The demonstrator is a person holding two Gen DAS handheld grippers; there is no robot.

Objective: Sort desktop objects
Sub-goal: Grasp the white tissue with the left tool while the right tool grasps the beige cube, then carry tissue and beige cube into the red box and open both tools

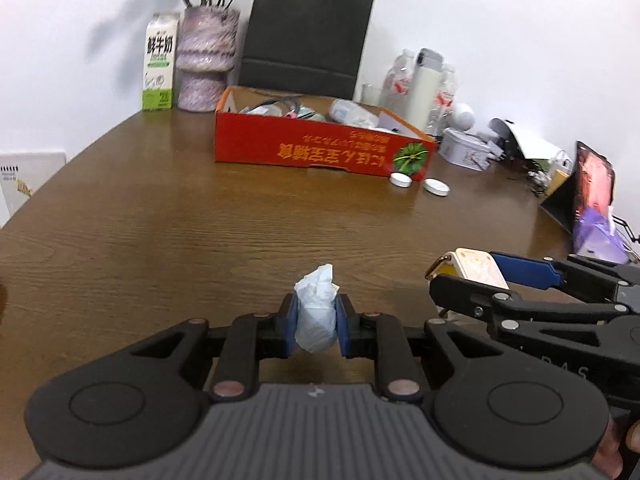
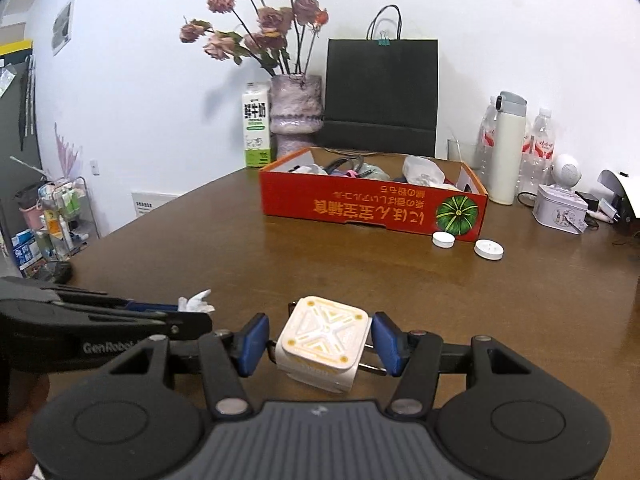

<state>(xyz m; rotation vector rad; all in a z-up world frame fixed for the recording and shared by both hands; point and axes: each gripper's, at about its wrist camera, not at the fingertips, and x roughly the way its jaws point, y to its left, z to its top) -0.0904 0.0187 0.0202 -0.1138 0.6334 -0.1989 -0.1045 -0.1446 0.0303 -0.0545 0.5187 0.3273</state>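
- Our left claw is closed on a crumpled white tissue; both blue pads press its sides and the wad stands up out of the grip, clear of the counter.
- Our right claw carries a cream, cube-shaped plug adapter. It sits between the blue pads and looks lifted off the wood. A thin gap seems to show on either side in the right wrist view, so we judge it held, perhaps by its metal prongs, though we cannot tell exactly where the contact lies.
- The two claws travel side by side: from the left wrist view the right claw and its adapter lie just to the right and slightly ahead; from the right wrist view the left claw sits just to the left.
- The relation that matters: the open red cardboard box lies straight ahead of both claws, well apart across bare counter, its long side facing us and already holding assorted items.
- From the left claw the box sits ahead and a little right; from the right claw it is nearly dead ahead, so we judge the right hand has the more direct line.
- Two white caps rest on the counter just before the box's right front corner, on the right claw's side of the approach.
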